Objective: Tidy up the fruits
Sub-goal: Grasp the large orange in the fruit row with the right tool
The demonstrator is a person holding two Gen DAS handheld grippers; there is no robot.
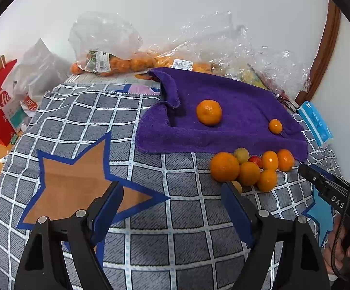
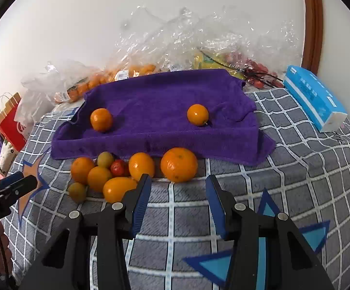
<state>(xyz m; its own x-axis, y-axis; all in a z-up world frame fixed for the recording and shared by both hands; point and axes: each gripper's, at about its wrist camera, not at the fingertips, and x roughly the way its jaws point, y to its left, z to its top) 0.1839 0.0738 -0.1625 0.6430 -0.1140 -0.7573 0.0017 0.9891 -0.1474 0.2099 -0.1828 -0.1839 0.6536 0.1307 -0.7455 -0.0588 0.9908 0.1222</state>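
The right tongs (image 2: 176, 193), spread and empty, sit just before the large orange (image 2: 178, 164) at the purple towel's (image 2: 165, 101) near edge, nearer than the spread, empty left tongs (image 1: 172, 200).

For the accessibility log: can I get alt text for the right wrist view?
The open right gripper hovers before a pile of loose oranges and small fruits on a grey checked cloth. Behind, two oranges sit apart on a purple towel.
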